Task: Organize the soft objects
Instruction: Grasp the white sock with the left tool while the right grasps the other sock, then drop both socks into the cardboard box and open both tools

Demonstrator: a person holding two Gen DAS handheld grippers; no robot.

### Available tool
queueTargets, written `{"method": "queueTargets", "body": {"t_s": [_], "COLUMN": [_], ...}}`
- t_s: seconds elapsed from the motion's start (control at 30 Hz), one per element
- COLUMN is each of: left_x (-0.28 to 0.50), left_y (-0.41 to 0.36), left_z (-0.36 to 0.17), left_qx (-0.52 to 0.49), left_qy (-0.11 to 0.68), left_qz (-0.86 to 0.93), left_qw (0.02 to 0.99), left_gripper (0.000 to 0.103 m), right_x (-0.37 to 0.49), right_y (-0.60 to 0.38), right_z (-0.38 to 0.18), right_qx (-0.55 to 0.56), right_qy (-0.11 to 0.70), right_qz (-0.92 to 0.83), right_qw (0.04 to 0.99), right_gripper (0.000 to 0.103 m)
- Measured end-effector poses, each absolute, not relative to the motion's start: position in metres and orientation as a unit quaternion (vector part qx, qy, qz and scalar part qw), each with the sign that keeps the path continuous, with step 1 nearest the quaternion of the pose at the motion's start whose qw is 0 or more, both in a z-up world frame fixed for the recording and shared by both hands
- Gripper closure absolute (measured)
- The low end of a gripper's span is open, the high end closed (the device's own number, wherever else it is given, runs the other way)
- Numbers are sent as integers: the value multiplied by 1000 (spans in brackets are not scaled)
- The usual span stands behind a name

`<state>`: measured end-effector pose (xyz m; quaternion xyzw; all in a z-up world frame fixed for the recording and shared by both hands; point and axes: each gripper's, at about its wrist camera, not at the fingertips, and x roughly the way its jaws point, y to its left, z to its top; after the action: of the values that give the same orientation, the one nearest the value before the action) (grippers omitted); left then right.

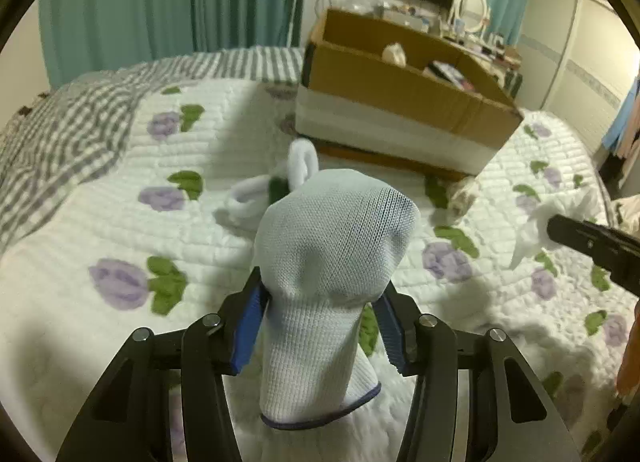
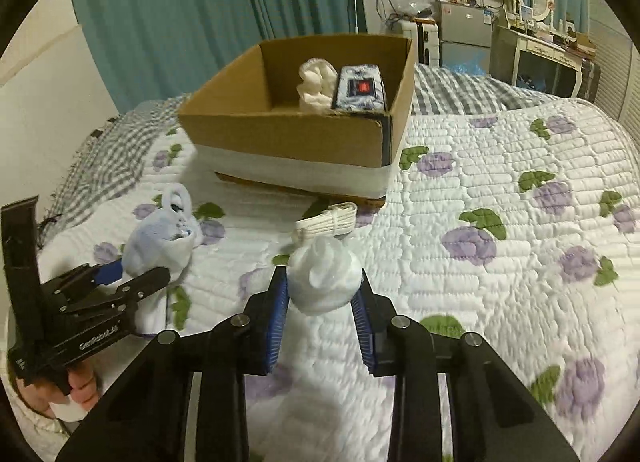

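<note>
Left wrist view shows your left gripper clamping a mesh sock, your right gripper pinching crumpled tissue, both raised off the quilt toward the cardboard box.

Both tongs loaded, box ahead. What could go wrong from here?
1. The left tongs pinch the pale blue sock mid-length; its cuff hangs loose below and may snag on the cardboard box rim.
2. The right tongs hold the white wad only at their tips, so it might slip out in transit.
3. The white sock on the quilt lies below the left tongs' likely path.
</note>
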<state>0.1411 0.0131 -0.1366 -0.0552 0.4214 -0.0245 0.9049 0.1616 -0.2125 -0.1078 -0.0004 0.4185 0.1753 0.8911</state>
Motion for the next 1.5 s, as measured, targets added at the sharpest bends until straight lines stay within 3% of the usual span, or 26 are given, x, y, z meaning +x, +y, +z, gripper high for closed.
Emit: {"method": "queueTargets", "body": {"t_s": [0.53,0.97,1.4,1.5], "left_x": [86,145,301,317], "left_y": [3,-19,-27,-30], "left_z": [-34,53,-13,-26], "left_qx": [-34,19,29,30], "left_qy": [335,283,328,334], "left_qz": [-50,-61,-53,-58], "left_qw": [940,957,943,940], "left_gripper": [52,52,52,48], "right_x": [107,165,288,309], "right_y": [-214,-205,-181,-176], "right_z": [-26,54,10,-5], "right_qx": [-26,-55,-74,-77], "right_qy": [349,285,324,334], "right_qz": [180,200,197,204], "right_qw": [919,936,922,917], "right_gripper": [73,73,73,73]}}
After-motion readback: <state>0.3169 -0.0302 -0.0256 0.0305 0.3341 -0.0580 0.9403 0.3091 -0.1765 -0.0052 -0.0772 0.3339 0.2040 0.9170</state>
